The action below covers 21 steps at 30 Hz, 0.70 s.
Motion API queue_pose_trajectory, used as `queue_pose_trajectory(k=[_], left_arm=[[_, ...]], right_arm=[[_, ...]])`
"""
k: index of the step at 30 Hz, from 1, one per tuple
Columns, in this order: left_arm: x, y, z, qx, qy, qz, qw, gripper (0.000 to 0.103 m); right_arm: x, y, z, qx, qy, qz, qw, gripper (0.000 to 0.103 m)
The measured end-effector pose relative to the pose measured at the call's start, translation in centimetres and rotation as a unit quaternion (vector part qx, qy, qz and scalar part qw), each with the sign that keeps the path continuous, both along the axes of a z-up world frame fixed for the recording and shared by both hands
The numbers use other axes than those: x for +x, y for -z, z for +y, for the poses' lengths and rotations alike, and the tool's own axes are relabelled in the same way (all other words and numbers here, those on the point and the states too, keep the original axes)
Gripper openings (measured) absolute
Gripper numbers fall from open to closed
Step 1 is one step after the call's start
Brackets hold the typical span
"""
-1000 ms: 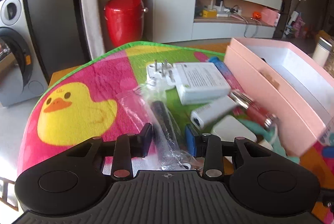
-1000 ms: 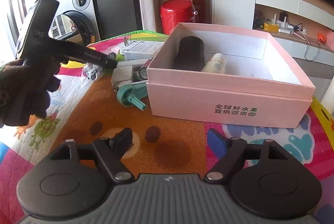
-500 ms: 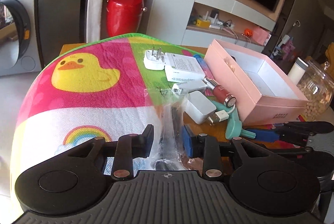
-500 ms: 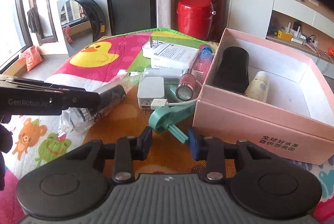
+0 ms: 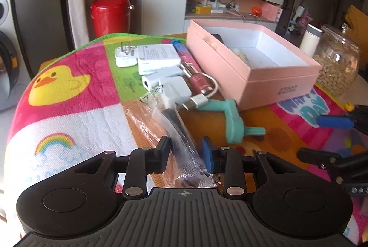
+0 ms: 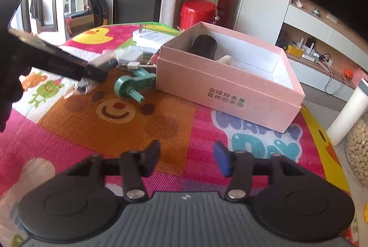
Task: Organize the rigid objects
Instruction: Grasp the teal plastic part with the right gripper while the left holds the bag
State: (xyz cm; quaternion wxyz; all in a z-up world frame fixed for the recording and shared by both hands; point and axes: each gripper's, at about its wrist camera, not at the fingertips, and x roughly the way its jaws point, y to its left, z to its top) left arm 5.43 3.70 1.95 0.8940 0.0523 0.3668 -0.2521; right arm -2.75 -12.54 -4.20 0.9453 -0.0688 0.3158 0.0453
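The left gripper [image 5: 185,152] is closed narrowly on a clear plastic bag [image 5: 181,138] holding a dark, slim object. Ahead and right of it lie white chargers [image 5: 158,58], a teal handle [image 5: 232,120] and a pink box [image 5: 271,83]. The right gripper [image 6: 187,158] stands wide and empty, its jaws having just opened, the box ahead.

The left gripper [image 5: 185,151] points forward and down, its jaws drawn close on a clear plastic bag with a dark object inside [image 5: 181,138], which runs between the pads. The right gripper [image 6: 187,158] is tilted downward above the surface, its jaws standing apart with nothing between them, having just been opening. In the right wrist view, a dark-gloved hand [image 6: 10,76] grips the left gripper's handle.
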Motion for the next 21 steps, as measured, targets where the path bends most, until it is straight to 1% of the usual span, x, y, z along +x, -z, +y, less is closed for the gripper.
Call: queue_pose_trajectory(k=[1, 3, 4, 7, 9, 10, 11, 12, 14, 15, 16, 17, 19, 21], left_arm=[[-0.5, -0.1, 0.2, -0.001, 0.008, 0.006, 0.9999, 0.034], [-1.4, -0.2, 0.5, 0.001, 0.016, 0.015, 0.9997, 0.03], [-1.8, -0.3, 0.8, 0.001, 0.014, 0.017, 0.9997, 0.03], [-2.3, -0.8, 1.7, -0.01, -0.009, 0.02, 0.9997, 0.03], [-2.1, -1.3, 2.3, -0.025, -0.03, 0.019, 0.9991, 0.03], [-2.0, -1.4, 2.6, -0.032, -0.04, 0.016, 0.9985, 0.03], [-1.8, -1.5, 2.8, -0.038, -0.048, 0.015, 0.998, 0.031], [-1.5, -1.4, 2.8, -0.042, -0.053, 0.015, 0.9976, 0.031], [-1.0, -1.0, 2.5, -0.042, -0.055, 0.024, 0.9973, 0.031], [-0.7, -0.6, 2.1, -0.04, -0.051, 0.028, 0.9975, 0.031], [-0.5, -0.1, 1.7, -0.037, -0.048, 0.033, 0.9976, 0.031], [-0.4, 0.3, 1.2, -0.031, -0.047, 0.034, 0.9978, 0.033], [-0.6, 0.7, 0.4, -0.022, -0.049, 0.01, 0.9985, 0.034], [-0.8, 0.8, -0.1, -0.015, -0.05, 0.0, 0.9986, 0.034]], right_arm=[[0.2, -0.2, 0.0, 0.014, 0.001, -0.009, 1.0, 0.069], [1.4, -0.6, 0.5, 0.042, -0.007, -0.015, 0.999, 0.069], [2.5, -0.7, 1.1, 0.055, -0.009, -0.014, 0.998, 0.069], [5.6, -0.8, 2.7, 0.093, -0.017, -0.002, 0.995, 0.069], [7.4, -0.6, 3.5, 0.116, -0.017, 0.014, 0.993, 0.066], [8.0, -0.5, 3.7, 0.126, -0.019, 0.018, 0.992, 0.059], [8.3, -0.4, 4.1, 0.131, -0.025, 0.023, 0.991, 0.044], [8.3, -0.4, 4.4, 0.127, -0.033, 0.029, 0.991, 0.037], [7.3, -0.4, 4.8, 0.095, -0.044, 0.032, 0.994, 0.029], [6.4, -0.3, 4.8, 0.077, -0.049, 0.029, 0.995, 0.021], [5.7, -0.1, 4.5, 0.06, -0.05, 0.036, 0.996, 0.006], [4.9, 0.0, 3.8, 0.055, -0.045, 0.042, 0.997, 0.006], [2.9, 0.1, 2.2, 0.048, -0.037, 0.04, 0.997, 0.006], [1.3, 0.1, 1.2, 0.021, -0.023, 0.032, 0.999, 0.006]])
